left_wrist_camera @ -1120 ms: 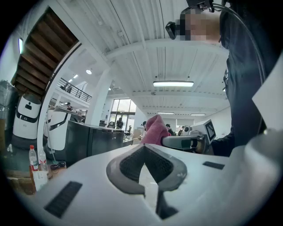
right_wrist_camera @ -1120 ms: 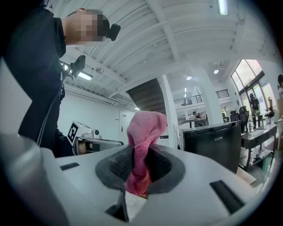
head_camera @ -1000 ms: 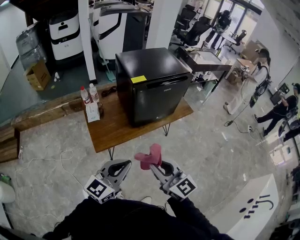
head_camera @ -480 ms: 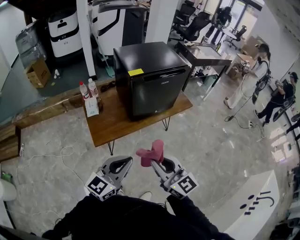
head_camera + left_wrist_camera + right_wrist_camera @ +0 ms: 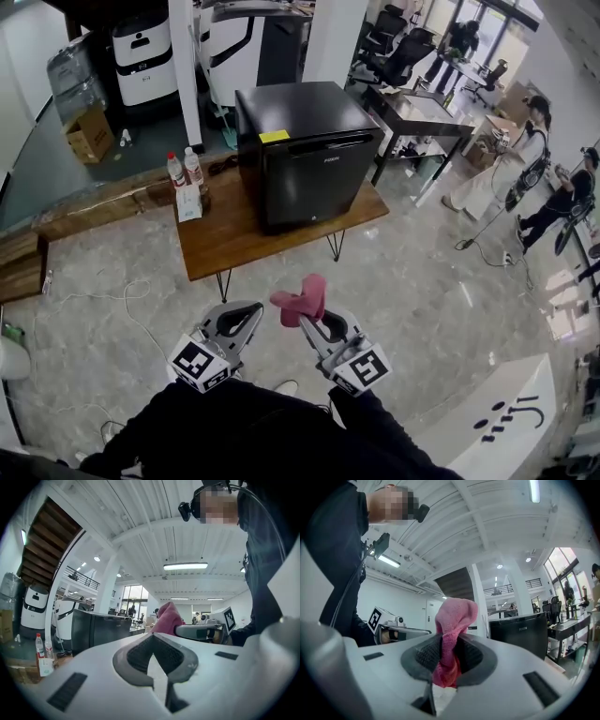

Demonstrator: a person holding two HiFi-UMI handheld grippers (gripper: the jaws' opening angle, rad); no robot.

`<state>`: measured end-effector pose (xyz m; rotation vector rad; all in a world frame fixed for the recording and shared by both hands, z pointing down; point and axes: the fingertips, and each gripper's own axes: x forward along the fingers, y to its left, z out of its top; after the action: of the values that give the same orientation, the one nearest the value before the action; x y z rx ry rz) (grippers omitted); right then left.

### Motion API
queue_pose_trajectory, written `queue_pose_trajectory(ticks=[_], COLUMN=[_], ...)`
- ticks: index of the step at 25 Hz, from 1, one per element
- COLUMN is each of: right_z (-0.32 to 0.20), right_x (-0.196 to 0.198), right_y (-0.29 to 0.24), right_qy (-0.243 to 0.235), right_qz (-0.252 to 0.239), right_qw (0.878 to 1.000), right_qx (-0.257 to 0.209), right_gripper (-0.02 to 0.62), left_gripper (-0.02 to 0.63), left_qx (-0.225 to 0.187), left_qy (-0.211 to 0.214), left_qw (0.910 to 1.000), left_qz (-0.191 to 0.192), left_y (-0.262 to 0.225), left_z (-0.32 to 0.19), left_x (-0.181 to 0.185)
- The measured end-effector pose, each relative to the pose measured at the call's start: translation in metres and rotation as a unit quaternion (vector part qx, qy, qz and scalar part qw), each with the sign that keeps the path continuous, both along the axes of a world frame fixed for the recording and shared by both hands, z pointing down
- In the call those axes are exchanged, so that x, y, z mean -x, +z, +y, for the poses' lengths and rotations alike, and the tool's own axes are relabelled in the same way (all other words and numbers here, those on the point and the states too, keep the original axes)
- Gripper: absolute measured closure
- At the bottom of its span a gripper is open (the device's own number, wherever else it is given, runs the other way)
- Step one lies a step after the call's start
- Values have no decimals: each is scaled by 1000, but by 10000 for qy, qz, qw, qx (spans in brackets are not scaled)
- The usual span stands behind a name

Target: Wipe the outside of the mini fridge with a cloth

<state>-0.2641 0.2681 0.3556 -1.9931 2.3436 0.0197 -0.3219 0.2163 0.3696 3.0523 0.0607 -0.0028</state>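
Note:
A black mini fridge stands on a low wooden table, its door facing me, a yellow sticker on its top front edge. It shows too in the left gripper view as the mini fridge and in the right gripper view as the mini fridge. My right gripper is shut on a pink cloth, bunched above the jaws; the cloth fills the right gripper. My left gripper is shut and holds nothing; the left gripper shows jaws pressed together. Both hang well short of the table.
Two bottles and a white carton stand at the table's left end. A dark desk sits right of the fridge. White machines and a pillar lie behind. People stand at right. A cable trails on the floor.
The fridge and table have shifted slightly in the head view as I moved. Both grippers keep their pose, the cloth still held.

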Motion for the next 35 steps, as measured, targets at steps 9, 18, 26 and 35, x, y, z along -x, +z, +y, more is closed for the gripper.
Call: queue_pose_trajectory(ticks=[9,18,26,35], right_z=[-36,-157,-277,-365], right_x=[-24,-84,-138,-199], right_y=[-5,-21,-42,-83], right_qy=[-197,-155,47,22], right_qz=[25,492,820,1314], right_qw=[9998,9987,9966,9913], right_qx=[-62,56,100,-37], right_gripper=[515,514,514,514], left_gripper=[600,600,600,600], left_qx=[294,86,-54,-78], left_qy=[-351,-518,-557,-684], left_qw=[9989,9979,9968,9952], left_qz=[118,368,577,700], left_y=[-6,-20,-37,-55], left_z=[-39,-165,-282,-362], left_x=[-20,-73,-116,-170])
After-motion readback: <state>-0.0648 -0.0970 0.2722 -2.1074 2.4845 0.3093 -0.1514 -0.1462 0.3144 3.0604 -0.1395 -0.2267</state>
